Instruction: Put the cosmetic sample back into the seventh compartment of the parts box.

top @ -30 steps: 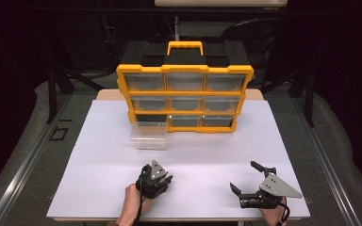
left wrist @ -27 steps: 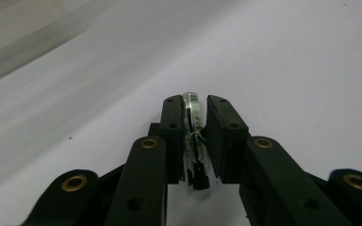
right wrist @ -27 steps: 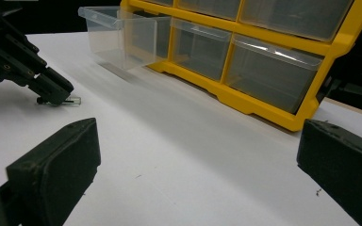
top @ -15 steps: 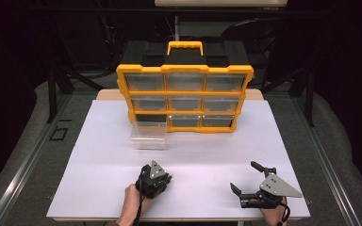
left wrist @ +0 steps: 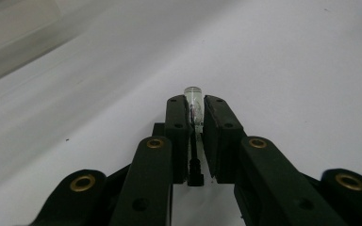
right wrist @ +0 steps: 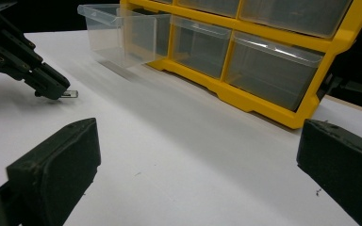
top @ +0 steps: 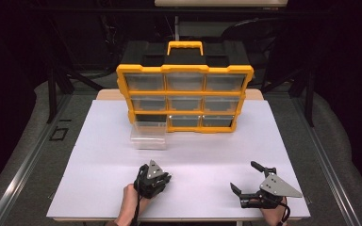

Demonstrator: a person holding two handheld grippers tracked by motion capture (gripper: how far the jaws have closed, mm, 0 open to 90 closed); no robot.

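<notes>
Little glass bulb (left wrist: 193,101): it sits in the middle of the left gripper view, pinched between your two black pads, with its round tip poking out past them.
Left gripper (top: 154,176): low and left of the middle in the high view. Its jaws are pressed together on the little glass bulb, just above the white table (top: 207,155).
Right gripper (top: 250,182): low on the right. Its jaws are spread wide and hold nothing.
Clear drawer (top: 148,135): it stands on the table, just in front of the box's lower left corner.
Yellow drawer box (top: 185,97): it stands upright at the far side of the table, upper middle.
</notes>
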